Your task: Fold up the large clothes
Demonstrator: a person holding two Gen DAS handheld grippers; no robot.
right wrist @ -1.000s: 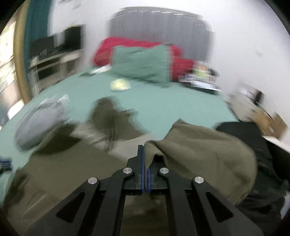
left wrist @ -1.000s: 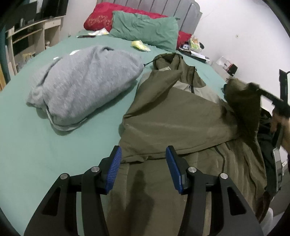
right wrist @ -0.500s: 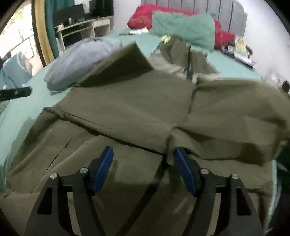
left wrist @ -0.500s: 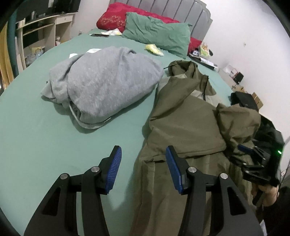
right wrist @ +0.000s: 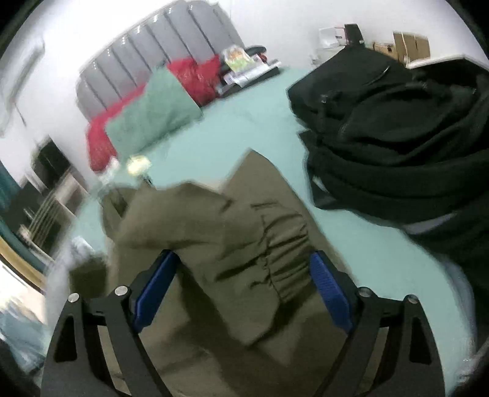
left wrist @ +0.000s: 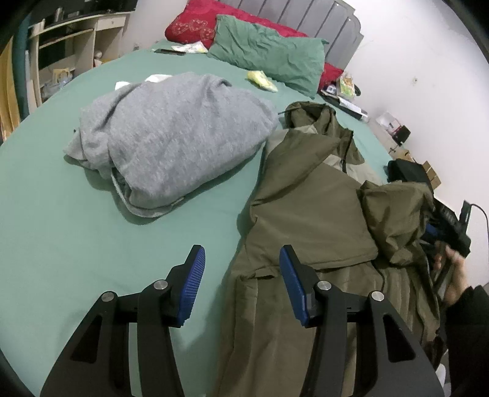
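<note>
The right wrist view is smeared, so the far shelves and the small pale things near the pillows are hard to make out. There the right gripper has just been opening; its blue ribbed pads stand wide on either side of a gathered, elastic-looking cuff of the olive jacket, apparently without pressing it. In the left wrist view that gripper is mostly hidden behind a bunched sleeve at the jacket's right edge, with a hand partly cut off by the frame.

The jacket, of smooth matte cloth, lies flat on the green bedsheet, one sleeve folded across its chest. The left gripper hovers half open at the jacket's near left edge, holding nothing.

Left of the jacket sits one soft grey fleece bundle; right of it, one heaped black garment. Beyond the jacket lie one green pillow and a red one.
</note>
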